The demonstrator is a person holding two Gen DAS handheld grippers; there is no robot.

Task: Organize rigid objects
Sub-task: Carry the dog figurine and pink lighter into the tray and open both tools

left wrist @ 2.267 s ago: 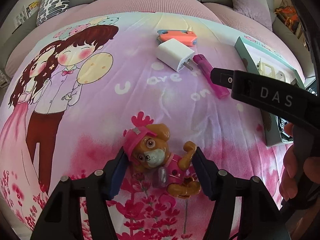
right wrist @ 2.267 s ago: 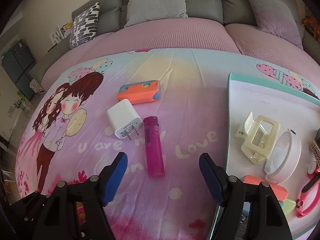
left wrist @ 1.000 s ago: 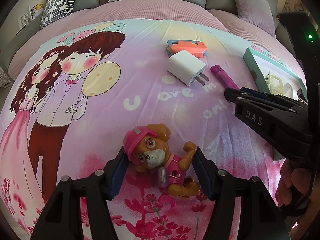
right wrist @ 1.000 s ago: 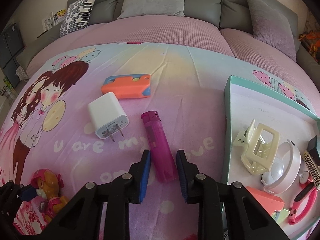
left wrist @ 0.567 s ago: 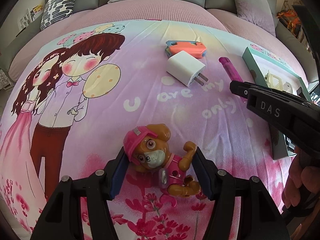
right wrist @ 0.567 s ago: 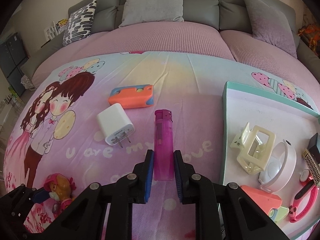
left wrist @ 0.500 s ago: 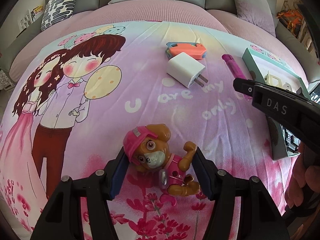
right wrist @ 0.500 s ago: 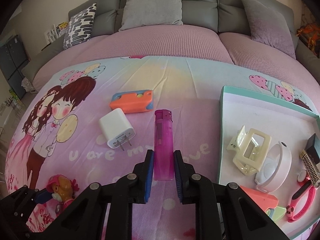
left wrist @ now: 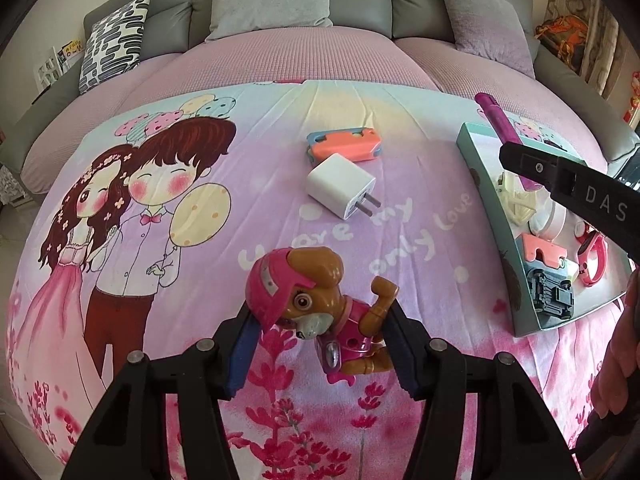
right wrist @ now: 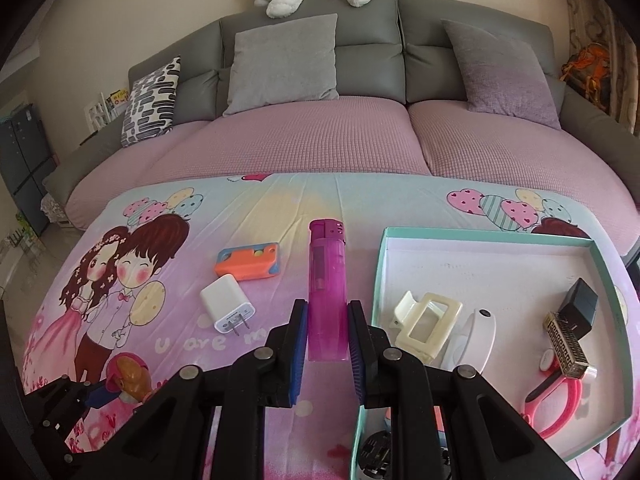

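Lighter [right wrist: 327, 292], pink and translucent, stands clamped near its base between the blue pads of the right gripper [right wrist: 327, 344], its cap pointing to twelve o'clock in the right wrist view, with the bedspread [right wrist: 280, 200] showing behind it. It looks light, stiff and smooth-sided, so I judge it could pivot or slide if squeezed only at one end; a hold nearer its middle, across the flat faces, would be steadier. The teal tray [right wrist: 378, 264] sits at about three o'clock from it, already holding a cream hair clip [right wrist: 426, 326], a white round case [right wrist: 476, 334] and a pink band [right wrist: 554, 404].

The toy dog [left wrist: 316, 312] in its pink helmet sits between the pads of the left gripper [left wrist: 320, 344], whose jaws are closing; the pads press helmet and raised paw. The figure is hard plastic with lumpy contours and jointed limbs, so the broad helmet and torso seem safer to pinch than a paw.

On the bedspread at roughly twelve o'clock from the dog lie a white charger [left wrist: 340, 186] and, just beyond it, an orange case [left wrist: 346, 148].
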